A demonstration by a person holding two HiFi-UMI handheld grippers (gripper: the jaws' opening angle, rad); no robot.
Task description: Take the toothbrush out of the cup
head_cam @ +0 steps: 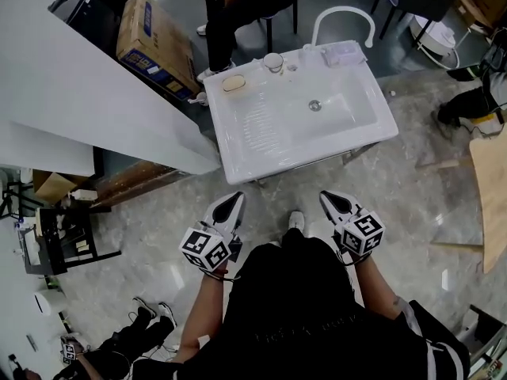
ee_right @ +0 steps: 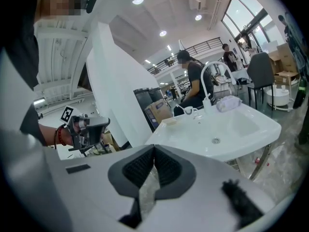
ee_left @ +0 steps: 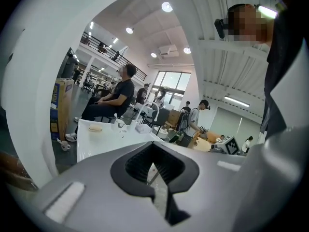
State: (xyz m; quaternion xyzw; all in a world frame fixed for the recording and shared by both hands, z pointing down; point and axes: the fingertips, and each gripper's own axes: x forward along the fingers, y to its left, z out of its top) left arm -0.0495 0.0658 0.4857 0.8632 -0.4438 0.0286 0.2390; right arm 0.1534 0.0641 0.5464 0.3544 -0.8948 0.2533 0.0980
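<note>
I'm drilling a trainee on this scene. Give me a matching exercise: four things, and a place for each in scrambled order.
1 cup
2 soap
3 box
4 drain

A in the basin
B on the floor, left of the sink
C sink's far-left corner
D far rim, between soap and faucet

Pairs: 1-D, 2-C, 3-B, 4-A

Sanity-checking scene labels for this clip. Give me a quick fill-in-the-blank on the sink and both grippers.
1. The left gripper and right gripper both have jaws ____.
2. The cup stands on the sink rim between the soap and the ____.
3. Each gripper holds ____.
Missing: shut; faucet; nothing.
</note>
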